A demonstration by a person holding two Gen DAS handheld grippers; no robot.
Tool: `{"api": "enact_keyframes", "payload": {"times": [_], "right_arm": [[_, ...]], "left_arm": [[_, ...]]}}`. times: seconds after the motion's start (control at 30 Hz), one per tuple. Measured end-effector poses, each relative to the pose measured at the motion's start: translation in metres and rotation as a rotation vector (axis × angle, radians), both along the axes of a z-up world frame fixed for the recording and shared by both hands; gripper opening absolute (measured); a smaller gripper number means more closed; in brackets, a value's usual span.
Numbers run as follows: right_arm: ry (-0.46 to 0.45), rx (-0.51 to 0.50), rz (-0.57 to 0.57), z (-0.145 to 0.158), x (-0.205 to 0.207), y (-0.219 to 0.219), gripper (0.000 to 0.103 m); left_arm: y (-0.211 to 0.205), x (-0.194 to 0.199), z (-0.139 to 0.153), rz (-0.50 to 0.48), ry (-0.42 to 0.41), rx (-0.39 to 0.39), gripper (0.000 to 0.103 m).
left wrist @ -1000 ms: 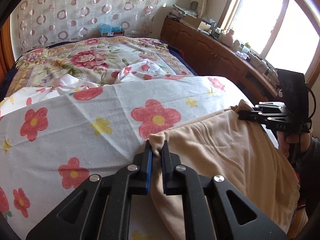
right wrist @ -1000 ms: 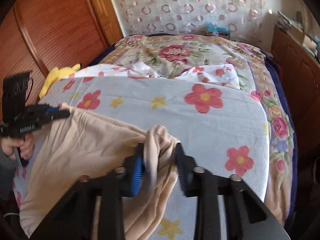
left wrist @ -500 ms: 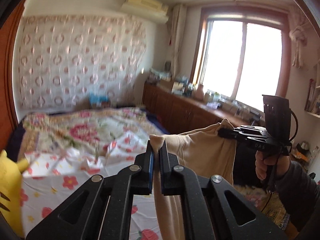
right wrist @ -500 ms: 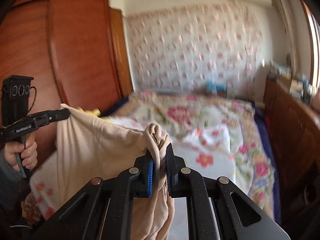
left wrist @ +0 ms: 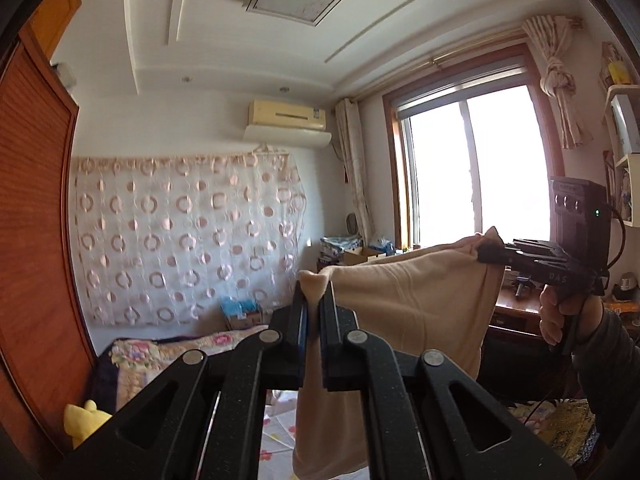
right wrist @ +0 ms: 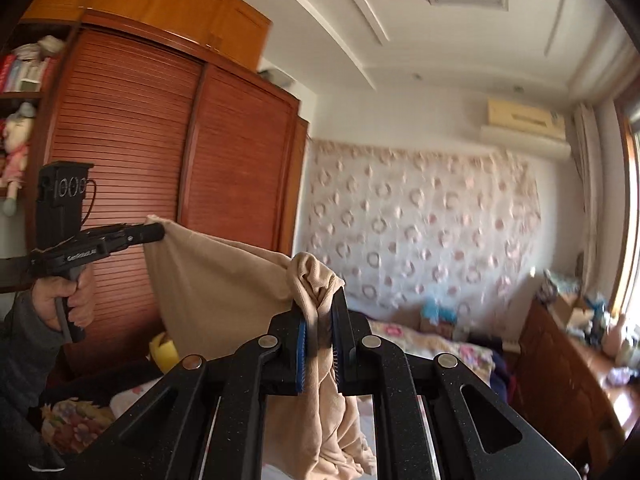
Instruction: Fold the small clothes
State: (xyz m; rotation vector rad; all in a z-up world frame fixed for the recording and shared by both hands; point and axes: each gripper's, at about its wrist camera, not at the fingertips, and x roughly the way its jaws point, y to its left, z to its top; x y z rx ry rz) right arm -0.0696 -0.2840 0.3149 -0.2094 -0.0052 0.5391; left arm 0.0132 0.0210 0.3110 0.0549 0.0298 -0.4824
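A beige garment (left wrist: 416, 304) hangs stretched in the air between both grippers, high above the bed. My left gripper (left wrist: 314, 308) is shut on one top corner, which pokes up between the pads. In the same view my right gripper (left wrist: 490, 250) pinches the other corner at the right, held by a hand (left wrist: 560, 320). From the right wrist view, my right gripper (right wrist: 320, 320) is shut on a bunched wad of the beige garment (right wrist: 216, 280), and the left gripper (right wrist: 154, 232) holds the far corner at the left. The cloth's lower part hangs loose below the frames.
The bed with a floral cover (left wrist: 180, 348) lies below, a yellow plush toy (left wrist: 84, 420) at its left edge. A wooden wardrobe (right wrist: 160, 160) stands on the left, a low wooden cabinet (right wrist: 568, 368) and a window (left wrist: 472, 168) on the right.
Both grippers have risen and tilted up from the bed, lifting the beige garment off the sheet. It now hangs spread between them in the air.
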Motion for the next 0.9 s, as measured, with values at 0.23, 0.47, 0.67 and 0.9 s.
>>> {"api": "enact_keyframes", "payload": {"times": [0.23,0.47,0.67,0.9], "right_arm": [[0.008,-0.002,0.049,-0.001,0.002,-0.013,0.01],[0.157,-0.062,0.034,-0.035,0.083,-0.002,0.01],[0.48,-0.1,-0.046,-0.12,0.224,0.013,0.019],[0.614,-0.089,-0.185,-0.171,0.278,-0.003,0.035]], "left_arm": [[0.021,0.011,0.0,0.042,-0.018,-0.004,0.005],[0.029,0.099,-0.084,0.091,0.153,0.007,0.005],[0.024,0.211,-0.198,0.183,0.372,0.074,0.012],[0.018,0.236,-0.272,0.222,0.567,0.108,0.039]]}}
